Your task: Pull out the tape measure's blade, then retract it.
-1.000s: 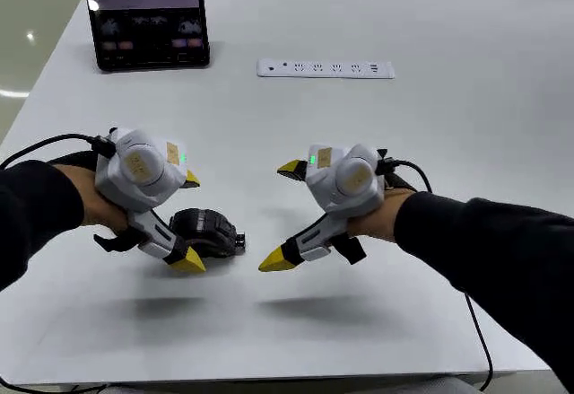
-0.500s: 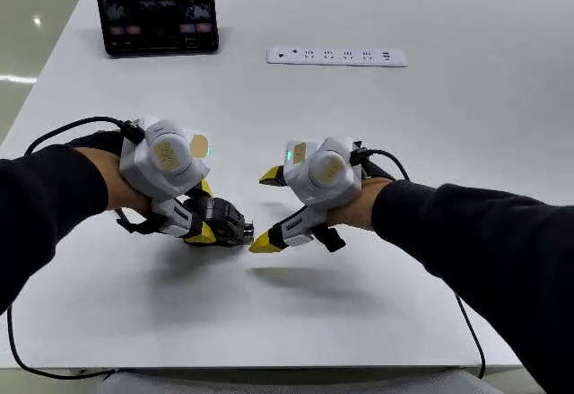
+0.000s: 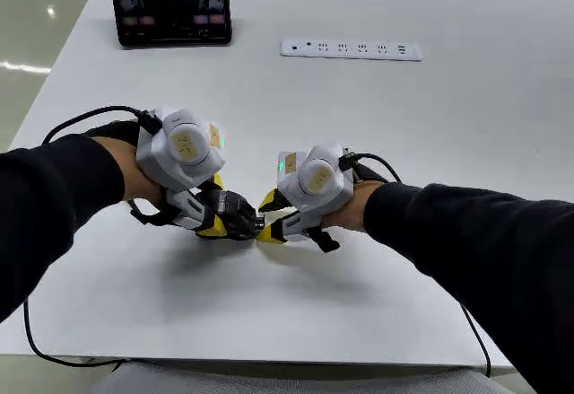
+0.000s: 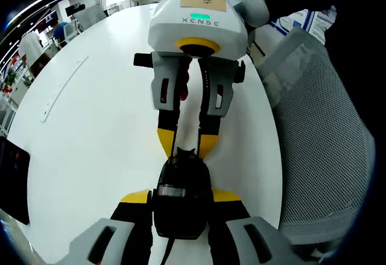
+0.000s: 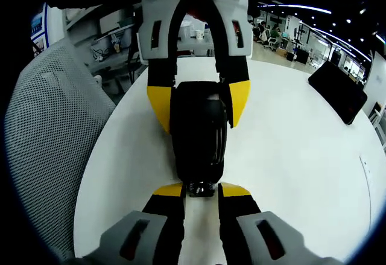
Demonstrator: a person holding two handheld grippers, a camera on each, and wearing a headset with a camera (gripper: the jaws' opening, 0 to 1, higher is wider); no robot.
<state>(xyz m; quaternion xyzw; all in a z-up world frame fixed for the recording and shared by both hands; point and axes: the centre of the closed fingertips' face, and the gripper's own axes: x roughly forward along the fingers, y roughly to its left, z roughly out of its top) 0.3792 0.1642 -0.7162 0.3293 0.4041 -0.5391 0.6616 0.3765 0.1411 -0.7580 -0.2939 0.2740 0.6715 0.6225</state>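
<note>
White table (image 3: 430, 125)
A tablet (image 3: 170, 4) and a power strip (image 3: 350, 49) are placed near its far edge, well apart.

"XENSE" on white housing of right gripper (image 4: 187, 143)

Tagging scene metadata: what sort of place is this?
Probably an open-plan office or lab: a large white table carrying a tablet and a power strip, a mesh chair beside it, and more desks in the background.
</note>
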